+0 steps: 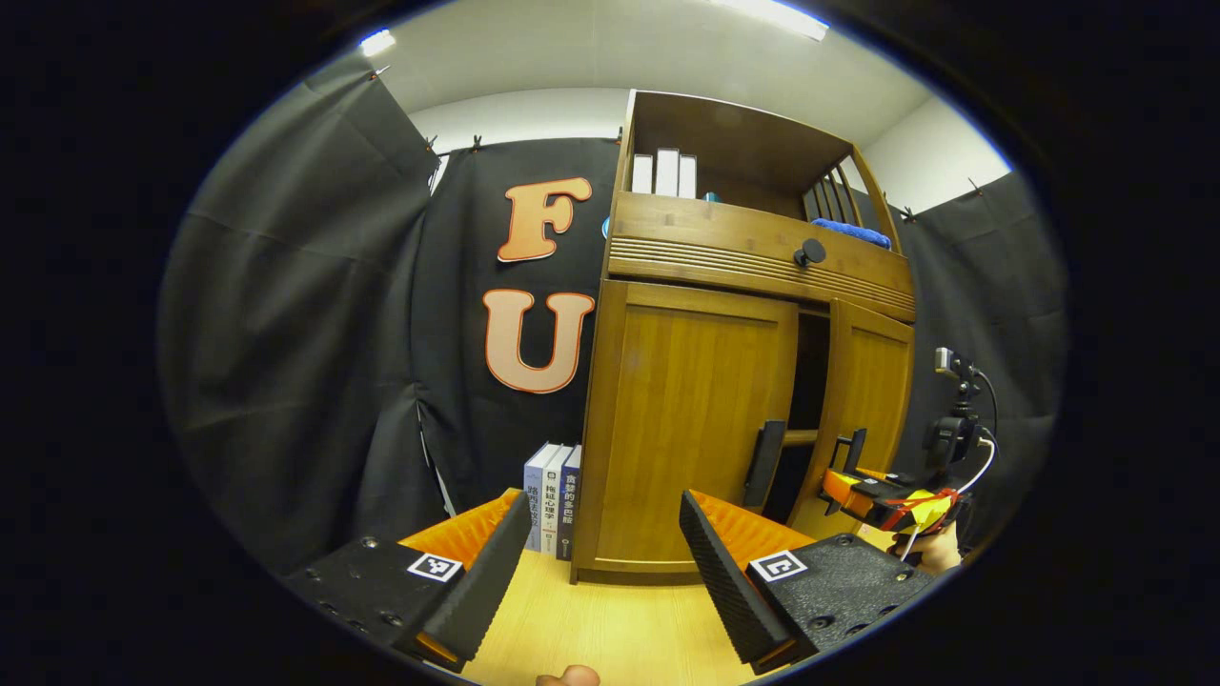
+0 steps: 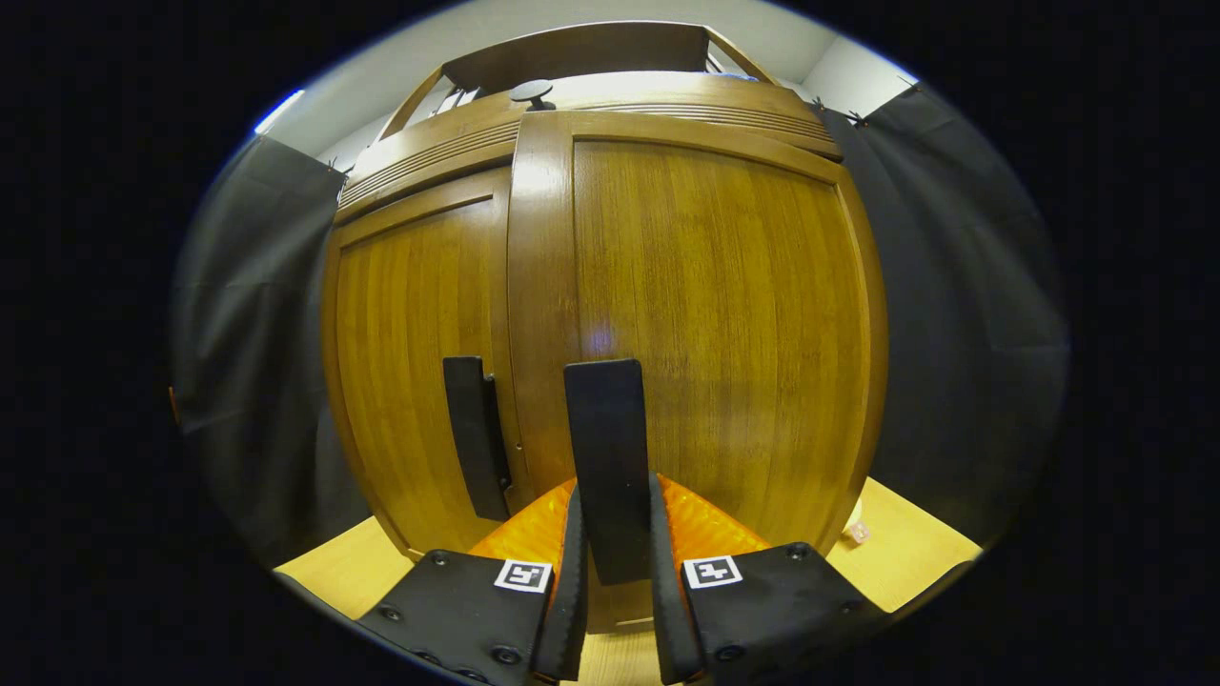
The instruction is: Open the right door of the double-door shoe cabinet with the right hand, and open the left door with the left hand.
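The wooden shoe cabinet (image 1: 667,238) stands on a table ahead of me. Its left door (image 1: 691,429) is flat and closed, with a dark vertical handle (image 1: 765,464) at its right edge. My left gripper (image 1: 605,534) is open, a short way in front of that door and apart from it. The right door (image 2: 715,314) stands slightly ajar, with a dark gap (image 1: 810,381) between the doors. My right gripper (image 2: 615,514) is shut on the right door's handle (image 2: 605,448). The right gripper (image 1: 843,476) also appears at that handle in the left gripper view.
Several books (image 1: 551,510) stand on the table (image 1: 591,619) against the cabinet's left side. Above the doors is a drawer with a round knob (image 1: 809,252). The open shelf holds white books (image 1: 664,173) and a blue cloth (image 1: 853,232). A camera on a stand (image 1: 953,419) is at the right.
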Tool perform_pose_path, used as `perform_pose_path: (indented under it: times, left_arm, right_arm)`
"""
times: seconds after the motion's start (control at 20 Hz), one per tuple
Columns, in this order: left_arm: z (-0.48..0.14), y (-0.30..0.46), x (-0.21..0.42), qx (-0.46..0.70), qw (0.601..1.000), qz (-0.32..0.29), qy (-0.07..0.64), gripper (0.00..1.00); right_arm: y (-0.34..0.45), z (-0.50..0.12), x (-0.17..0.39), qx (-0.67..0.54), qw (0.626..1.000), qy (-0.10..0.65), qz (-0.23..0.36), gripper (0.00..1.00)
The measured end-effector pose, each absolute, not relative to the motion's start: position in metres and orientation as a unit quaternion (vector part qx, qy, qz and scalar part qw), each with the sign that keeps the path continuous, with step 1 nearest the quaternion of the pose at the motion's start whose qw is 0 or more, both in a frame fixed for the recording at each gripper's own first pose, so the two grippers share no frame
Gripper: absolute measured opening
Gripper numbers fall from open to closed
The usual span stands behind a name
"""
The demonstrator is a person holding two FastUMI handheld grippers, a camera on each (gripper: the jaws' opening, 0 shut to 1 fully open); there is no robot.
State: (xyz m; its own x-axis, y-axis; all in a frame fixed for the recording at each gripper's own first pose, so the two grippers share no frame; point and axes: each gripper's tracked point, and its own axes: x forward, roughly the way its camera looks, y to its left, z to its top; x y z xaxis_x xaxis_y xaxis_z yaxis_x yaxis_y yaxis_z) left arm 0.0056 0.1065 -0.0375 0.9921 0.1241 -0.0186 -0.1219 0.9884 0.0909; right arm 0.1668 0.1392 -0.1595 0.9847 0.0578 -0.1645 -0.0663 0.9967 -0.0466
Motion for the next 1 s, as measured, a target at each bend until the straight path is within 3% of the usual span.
perform_pose_path:
  times: [0.8,1.0]
  left_arm:
    - [-0.043,0.067,-0.026,0.038,0.998,0.047,0.012,0.94]
    - [-0.038,0.055,-0.032,0.04,0.998,0.041,0.005,0.95]
  right_arm:
    - [0.091,-0.144,0.09,-0.016,0.996,0.073,0.057,0.23]
    - [0.073,-0.14,0.073,-0.01,0.995,0.08,0.054,0.27]
